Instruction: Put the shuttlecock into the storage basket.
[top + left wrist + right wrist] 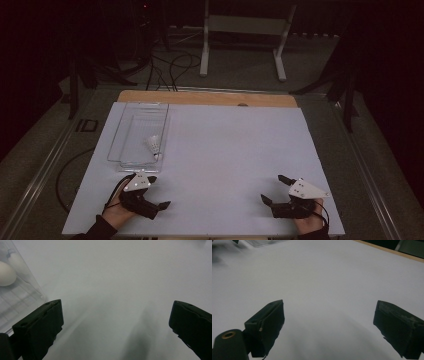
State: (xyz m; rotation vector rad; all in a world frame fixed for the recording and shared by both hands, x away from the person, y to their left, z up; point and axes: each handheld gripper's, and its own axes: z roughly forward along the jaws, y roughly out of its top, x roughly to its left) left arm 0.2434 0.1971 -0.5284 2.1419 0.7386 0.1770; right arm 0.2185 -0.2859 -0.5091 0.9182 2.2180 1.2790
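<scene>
A clear plastic tray (118, 131) stands on the left half of the white table, and a white shuttlecock (154, 144) lies in its near right corner. My left gripper (158, 192) rests open on the table just in front of the tray, nothing between its jaws. In the left gripper view the tray's wall (30, 293) sits at the left with the shuttlecock's rounded cork (6, 273) behind it. My right gripper (274, 189) lies open near the table's front right, jaws wide apart over bare surface. In the right gripper view the tray's corner (259, 242) shows far off at the top left.
The white table top (225, 150) has a wooden strip (207, 98) along its far edge. Beyond it stand a white frame stand (245, 35) and cables (170, 65) on the dark floor. Metal rails run along both sides of the table.
</scene>
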